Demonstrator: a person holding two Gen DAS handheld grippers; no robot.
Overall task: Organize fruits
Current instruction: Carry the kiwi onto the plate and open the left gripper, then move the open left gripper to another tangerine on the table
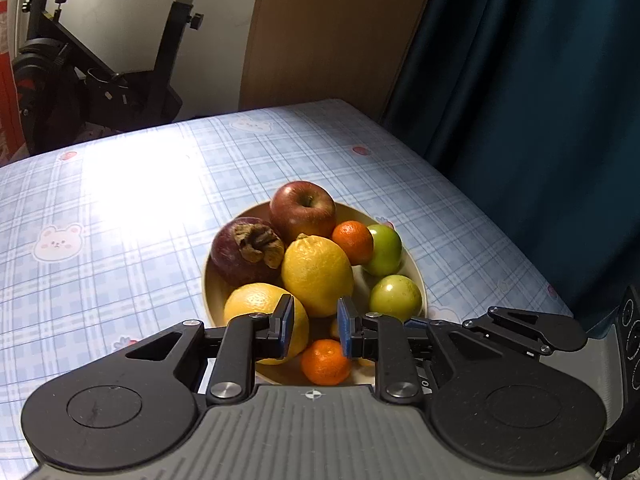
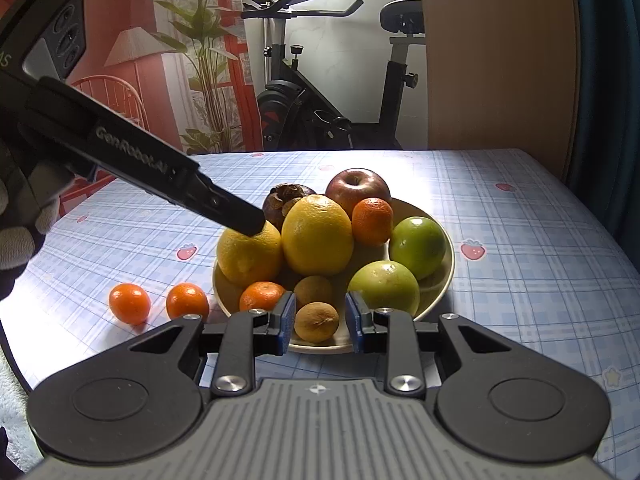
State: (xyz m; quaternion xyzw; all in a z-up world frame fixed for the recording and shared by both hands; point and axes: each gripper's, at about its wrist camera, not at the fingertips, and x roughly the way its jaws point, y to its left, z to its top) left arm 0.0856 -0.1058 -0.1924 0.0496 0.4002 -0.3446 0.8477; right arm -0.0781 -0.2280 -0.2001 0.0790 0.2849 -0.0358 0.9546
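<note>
Crowding bowl (image 2: 444, 280): 2 tangerines (image 2: 130, 303) outside.

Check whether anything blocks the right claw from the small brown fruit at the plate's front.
Nothing visible does. The right claw is open, with the small brown fruit showing in the gap between its fingers, at the plate front.

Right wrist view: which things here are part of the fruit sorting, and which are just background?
Part of the job:
plate
two lemons
apple
mangosteen
two green fruits
two small brown fruits
tangerines on the plate
two tangerines on the tablecloth
left gripper
right gripper

Just background:
exercise bike
potted plant
lamp
</note>
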